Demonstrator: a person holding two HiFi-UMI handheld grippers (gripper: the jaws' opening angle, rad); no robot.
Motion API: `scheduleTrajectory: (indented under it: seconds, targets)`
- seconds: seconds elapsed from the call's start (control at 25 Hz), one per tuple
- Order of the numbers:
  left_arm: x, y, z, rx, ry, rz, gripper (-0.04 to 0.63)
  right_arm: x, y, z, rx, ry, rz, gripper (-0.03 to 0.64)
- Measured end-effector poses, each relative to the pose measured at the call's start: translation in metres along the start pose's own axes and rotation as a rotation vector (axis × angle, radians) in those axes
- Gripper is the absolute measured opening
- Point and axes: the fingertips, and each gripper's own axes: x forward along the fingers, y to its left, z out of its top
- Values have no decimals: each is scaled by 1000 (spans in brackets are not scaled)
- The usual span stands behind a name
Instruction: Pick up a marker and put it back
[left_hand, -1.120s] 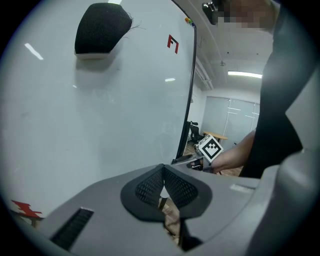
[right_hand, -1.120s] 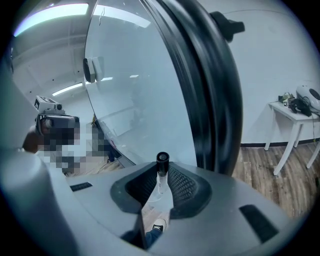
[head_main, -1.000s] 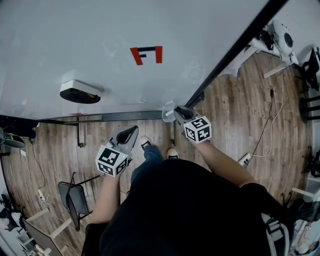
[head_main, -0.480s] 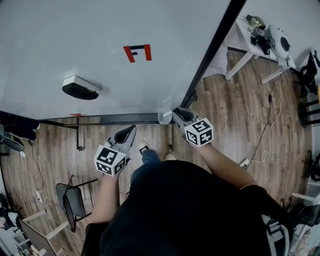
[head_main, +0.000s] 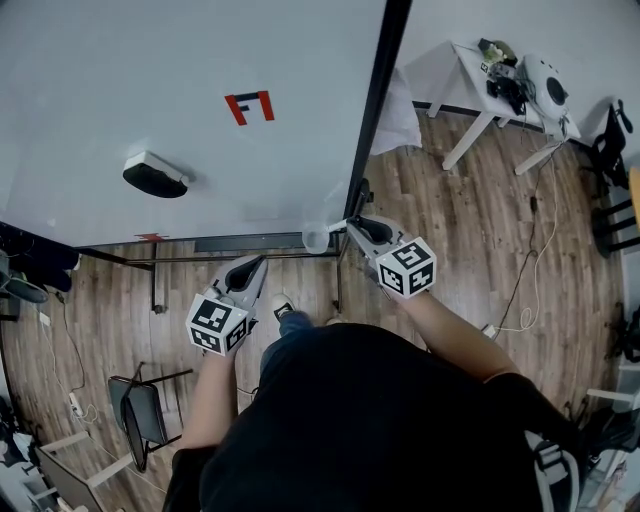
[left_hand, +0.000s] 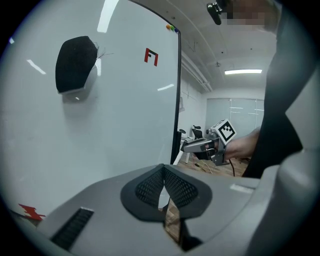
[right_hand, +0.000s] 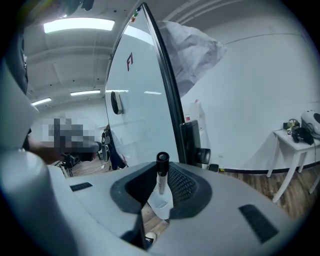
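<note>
Looking down from the head view, the person stands before a whiteboard (head_main: 120, 70) with both tools raised. The right gripper (head_main: 354, 226) carries the marker (head_main: 338, 225), a pale sliver at its tip, just beside a translucent cup (head_main: 315, 238) (whether the two touch cannot be told). The left gripper (head_main: 263, 261) hangs lower in the picture, well apart from both.

The left gripper view shows its pads drawn together with nothing between them, and an eraser (left_hand: 75, 62) on the board ahead.

The right gripper view shows the jaws closed on the marker's white barrel, just below its black cap, with the marker upright. A marker is likely light, stiff and smooth, so it could twist or slip in the pads. Mid-barrel, clear of the cap, seems the sound place to hold it, and that is roughly where the pads sit.
</note>
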Motion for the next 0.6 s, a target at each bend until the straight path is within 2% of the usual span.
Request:
scheduleTrajectory:
  seconds: [0.6]
  targets:
    - [-2,-31,2,22,-8,-3,11,-53,-12,-7,-4,-16,-32,60]
